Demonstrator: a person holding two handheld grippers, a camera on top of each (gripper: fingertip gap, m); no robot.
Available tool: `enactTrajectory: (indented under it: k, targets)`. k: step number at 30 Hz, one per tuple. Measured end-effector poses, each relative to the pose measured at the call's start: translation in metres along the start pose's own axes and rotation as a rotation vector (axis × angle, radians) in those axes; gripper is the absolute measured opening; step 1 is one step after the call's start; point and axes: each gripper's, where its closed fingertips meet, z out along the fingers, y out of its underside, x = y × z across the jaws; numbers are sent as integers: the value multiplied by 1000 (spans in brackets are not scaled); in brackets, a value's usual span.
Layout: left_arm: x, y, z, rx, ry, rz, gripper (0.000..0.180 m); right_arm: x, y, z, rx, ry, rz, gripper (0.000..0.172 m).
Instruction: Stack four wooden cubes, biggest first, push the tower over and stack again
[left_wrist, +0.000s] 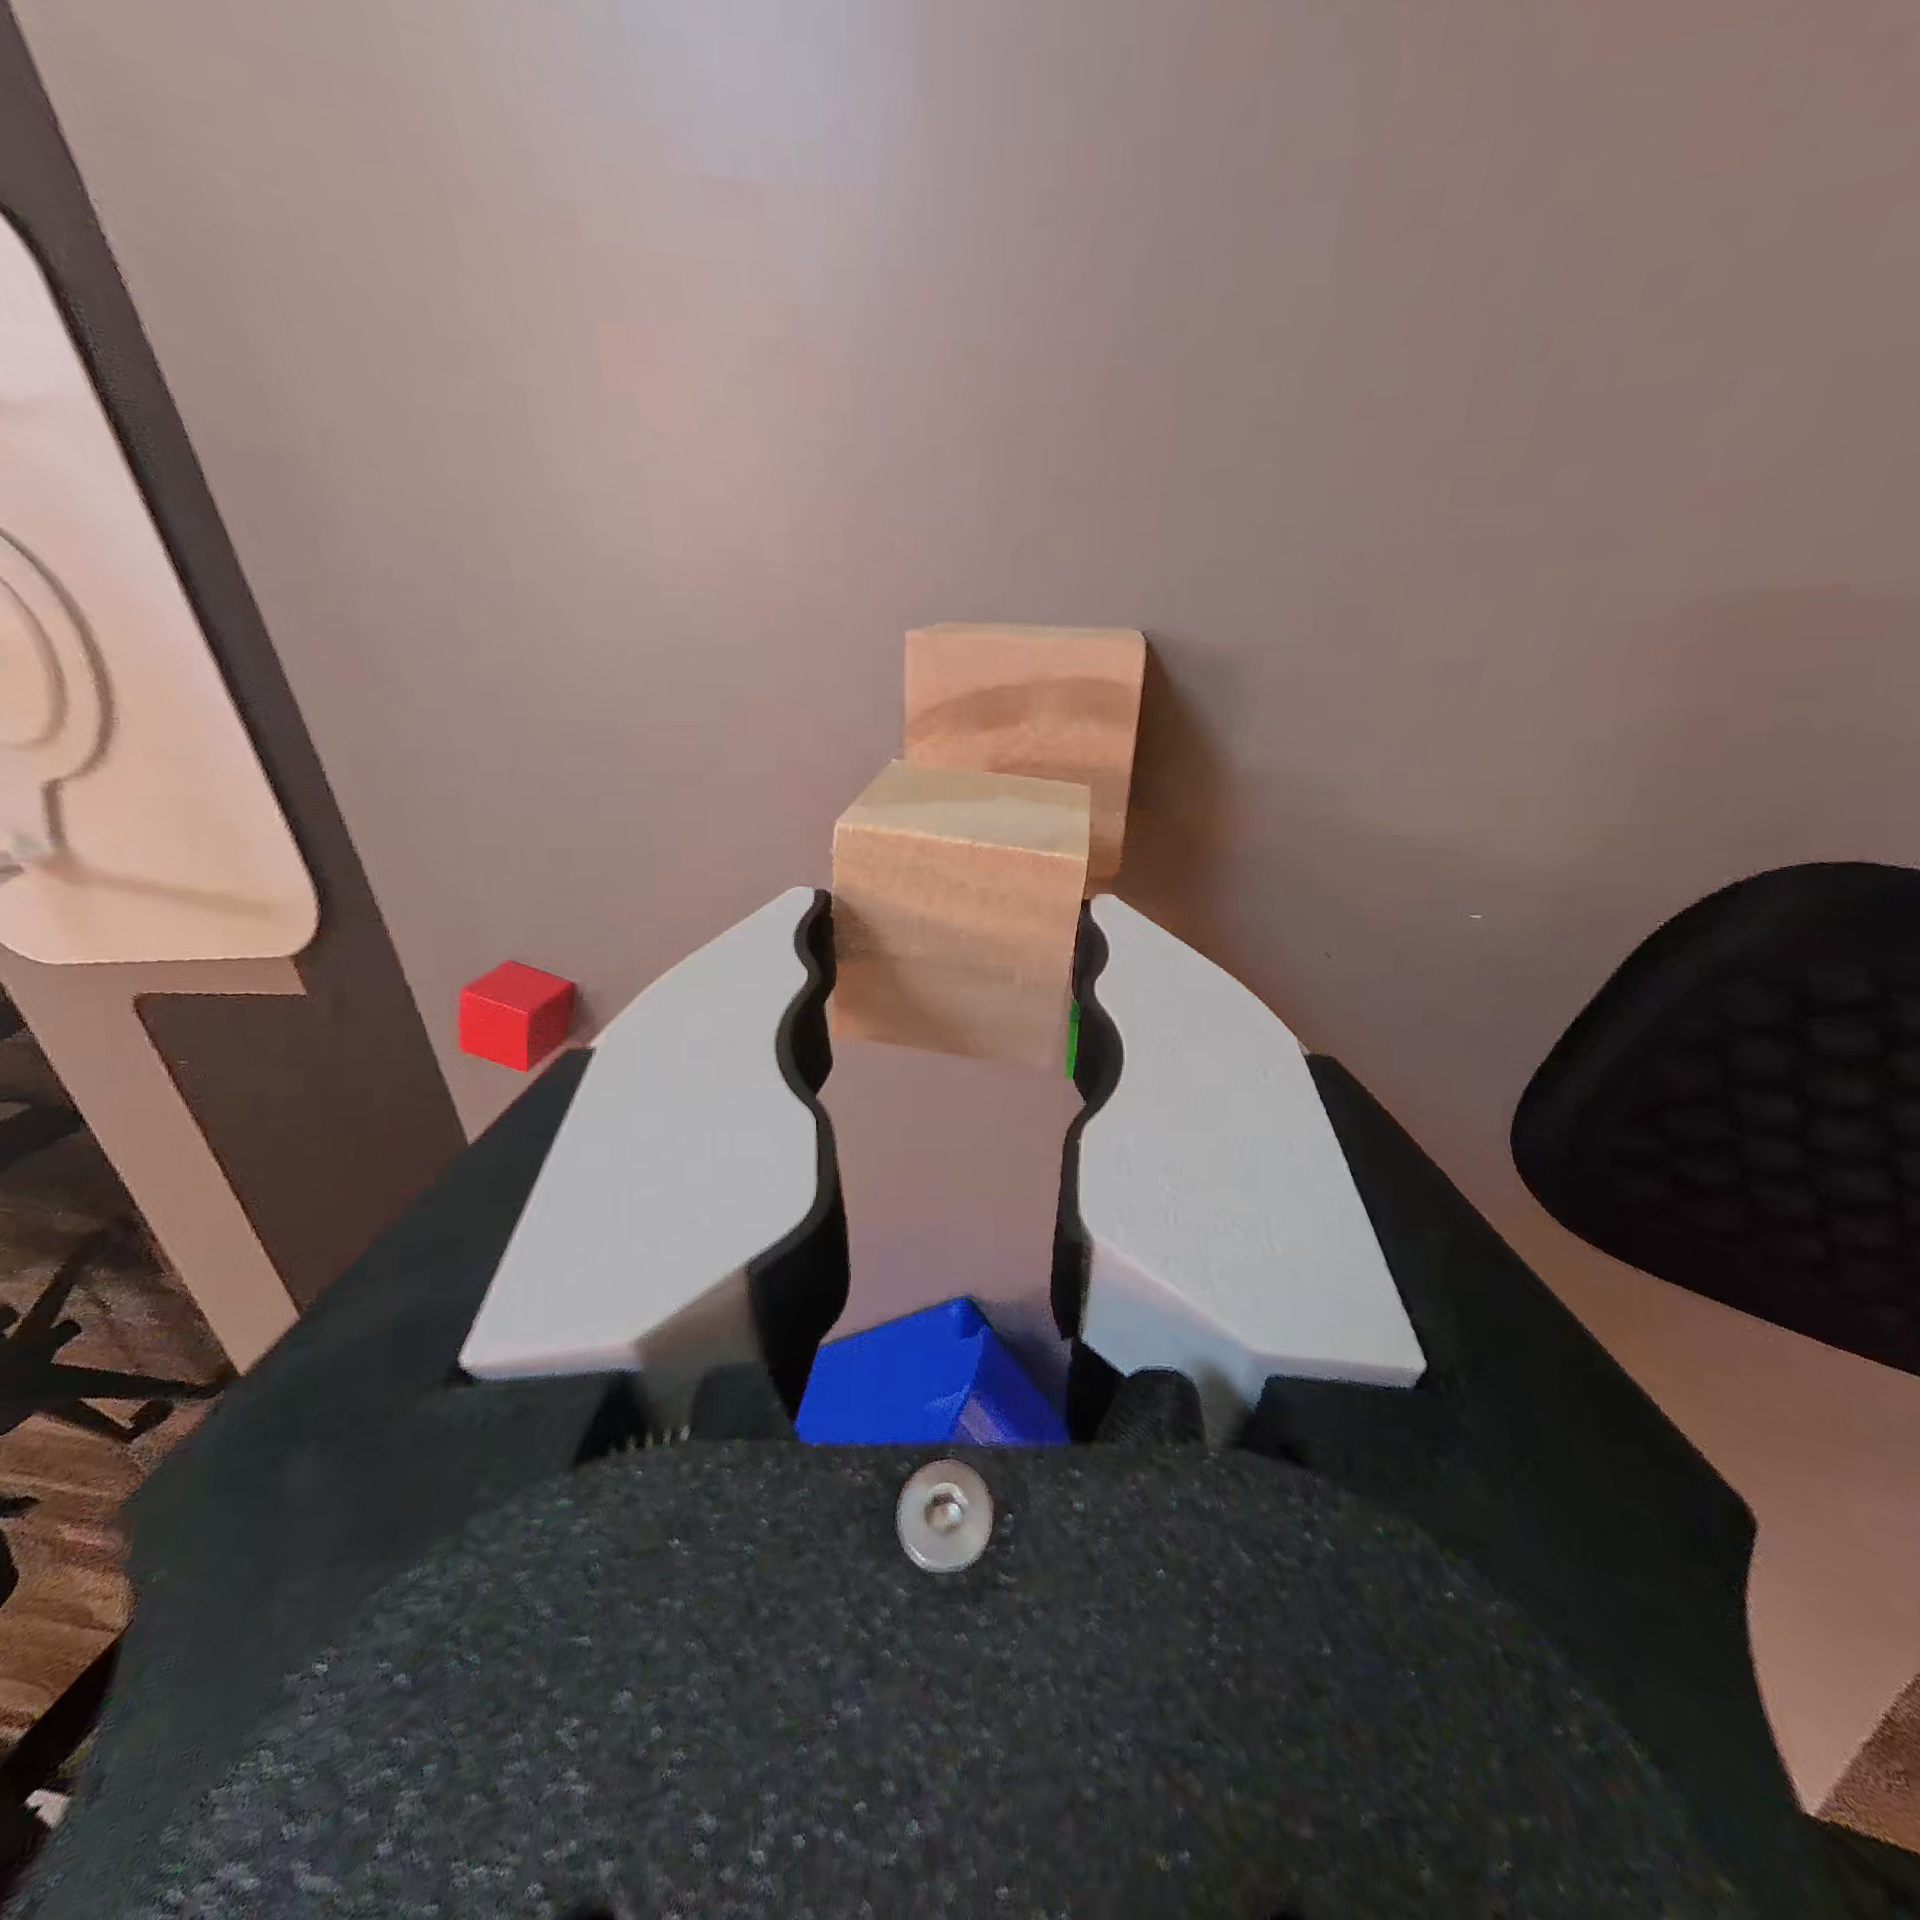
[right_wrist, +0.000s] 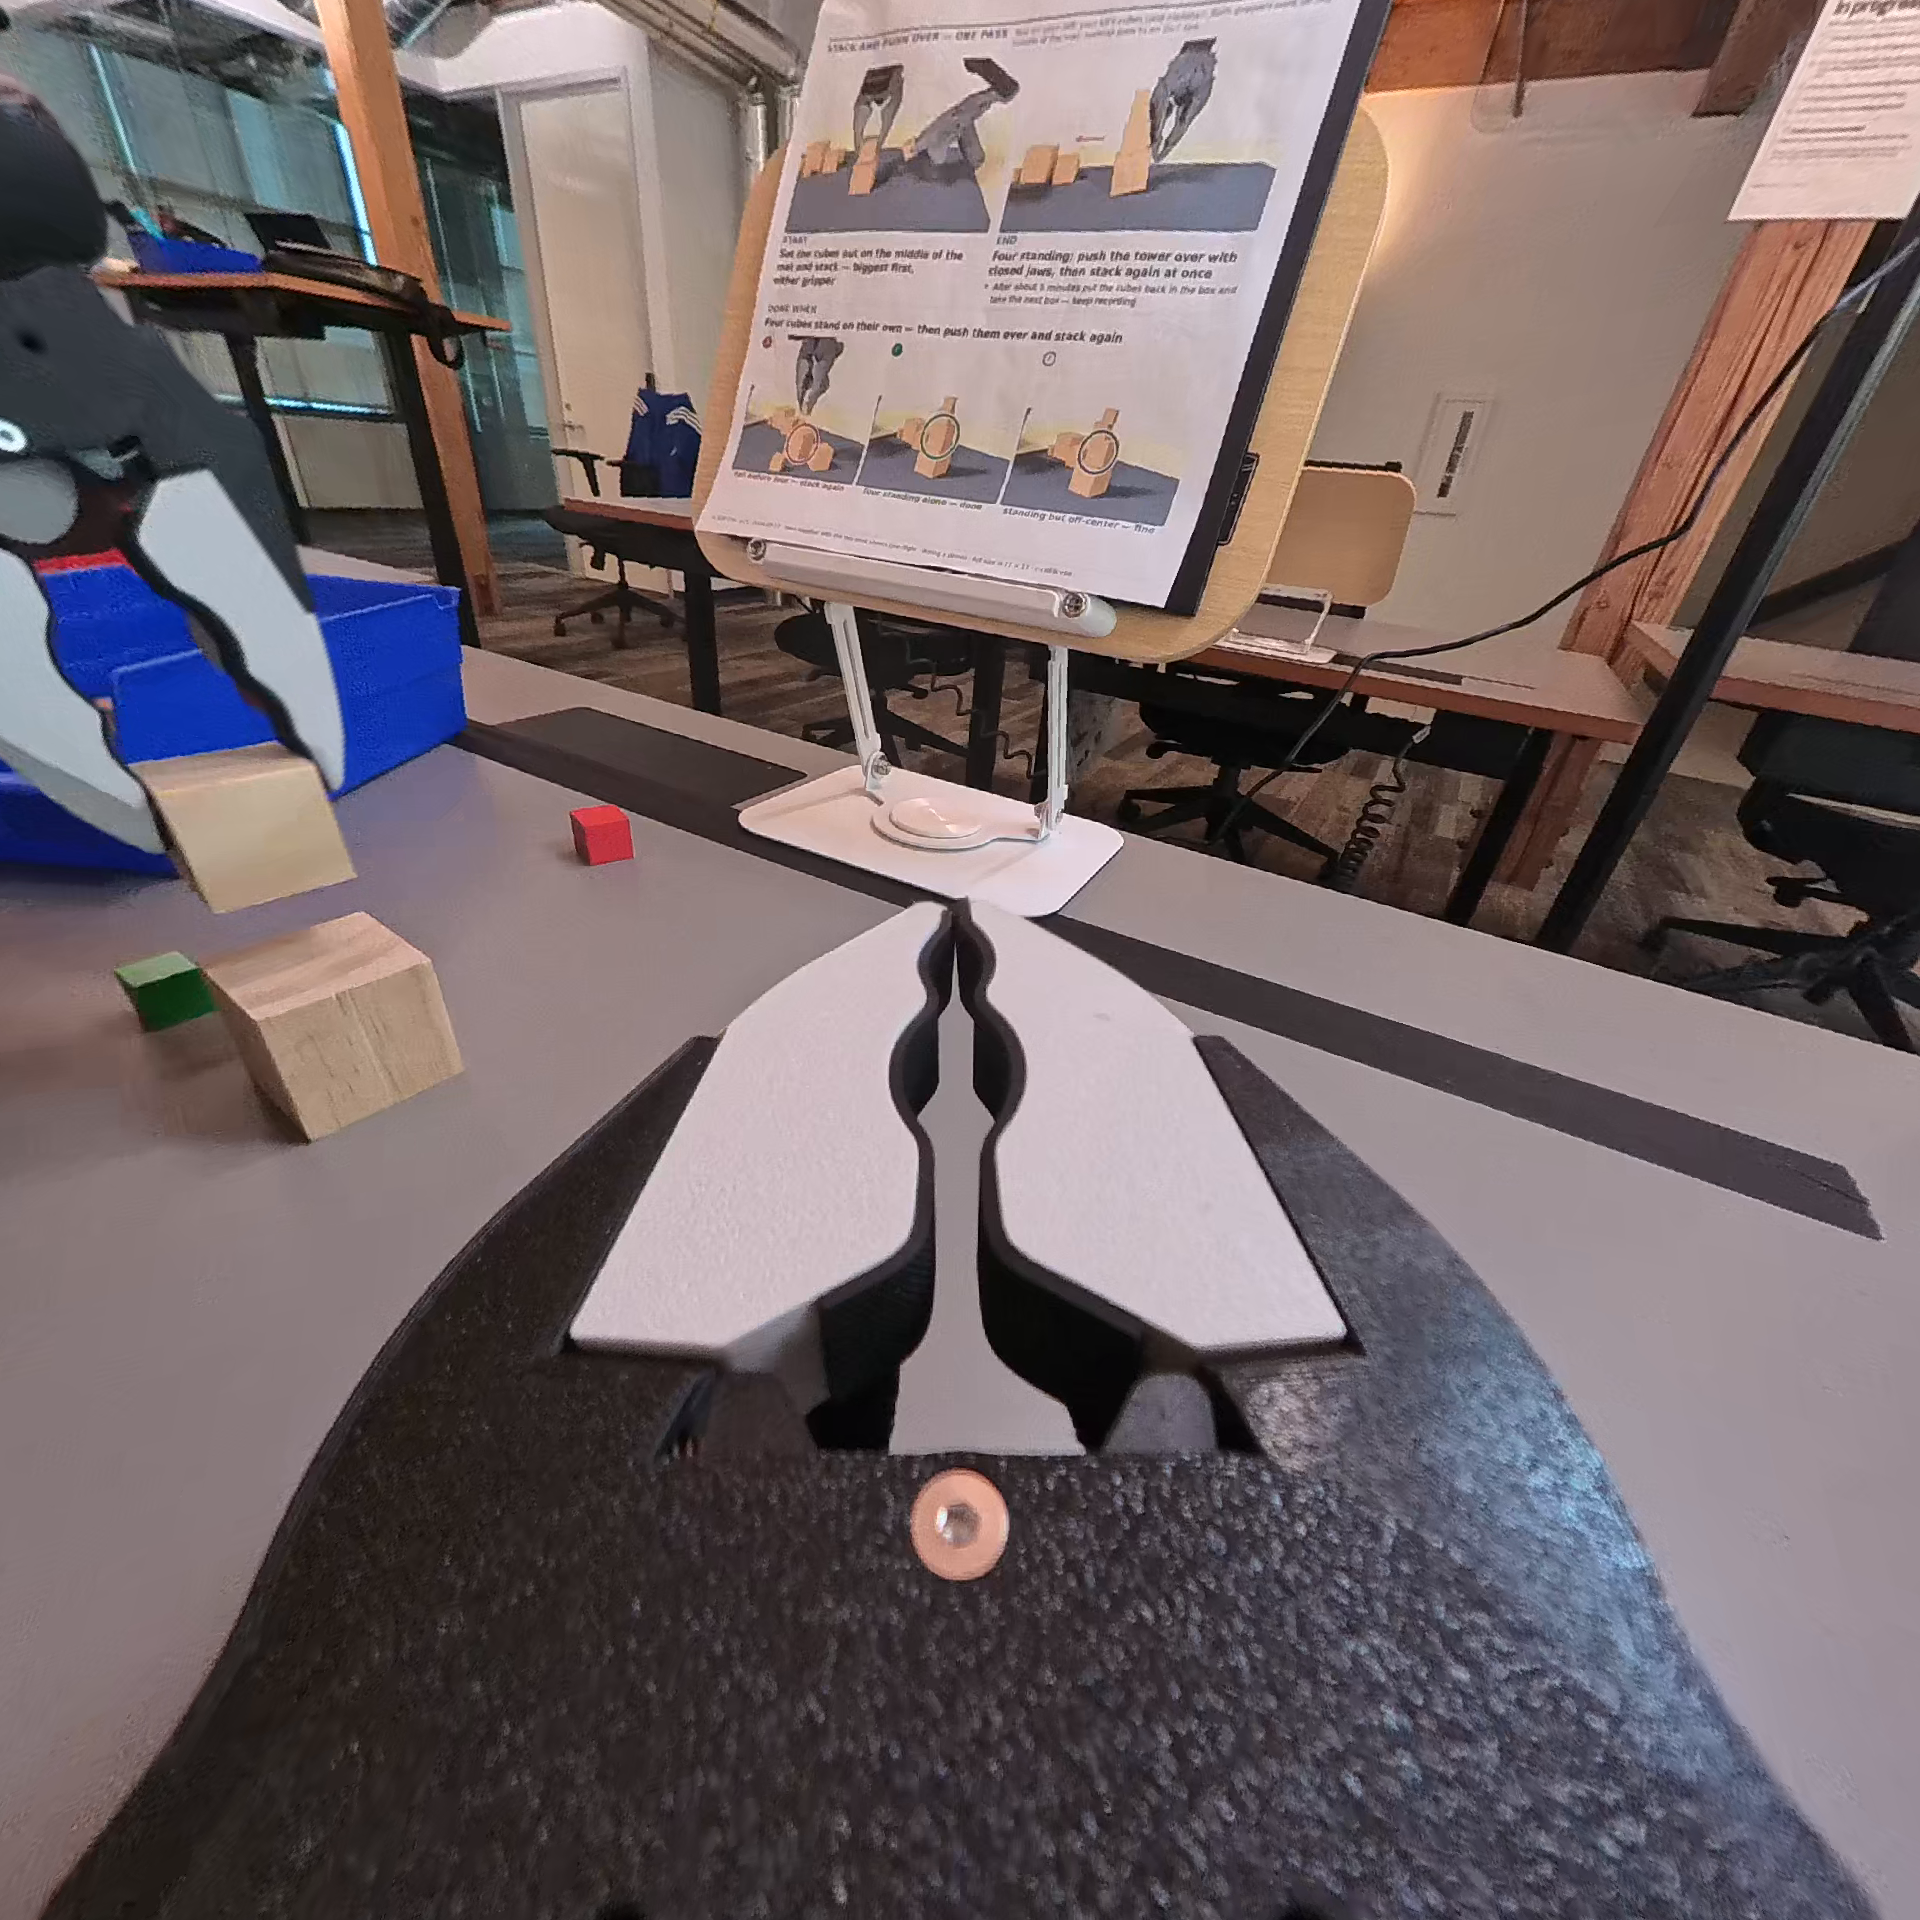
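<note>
Left wrist view looks down along the left gripper (left_wrist: 954, 966), whose two fingers are pressed against the sides of a small wooden cube (left_wrist: 956, 935); the cube is held clear of the grey table (left_wrist: 623, 468). Past it on the table sits a larger wooden cube (left_wrist: 1039, 707), and a sliver of a green cube (left_wrist: 1071, 1034) shows just beside the right fingertip. A red cube (left_wrist: 514, 1013) lies on the table well off to the left, near the dark strip (left_wrist: 260, 831) that runs along the table edge. A blue bin (left_wrist: 925, 1382) shows low between the finger bases, and a black office chair (left_wrist: 1756, 1101) is at the right. In the right wrist view the right gripper (right_wrist: 954, 920) hovers over the table with its fingertips closed together and nothing between them. To its left, the other gripper holds the small wooden cube in the air above the larger wooden cube, which rests on the table with the green cube touching or just beside its far left side. The red cube sits farther back, apart from the rest. Beyond the closed fingertips a white stand (right_wrist: 935, 831) carries a wooden board with a printed sheet (right_wrist: 1039, 291).
</note>
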Motion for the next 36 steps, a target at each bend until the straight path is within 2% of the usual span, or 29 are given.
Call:
enactTrajectory:
  k: [15, 22, 26, 36]
  targets:
    - [16, 4, 22, 3, 27, -21, 44, 0, 4, 1, -9, -18, 49, 0]
    - [17, 4, 22, 16, 22, -30, 45, -1, 4, 1, -9, -24, 53, 0]
    - [17, 3, 19, 31, 11, -21, 52, -2, 4, 1, -10, -27, 52, 0]
    - [18, 6, 10, 21, 35, -28, 58, -4, 3, 2, -14, -41, 52, 0]
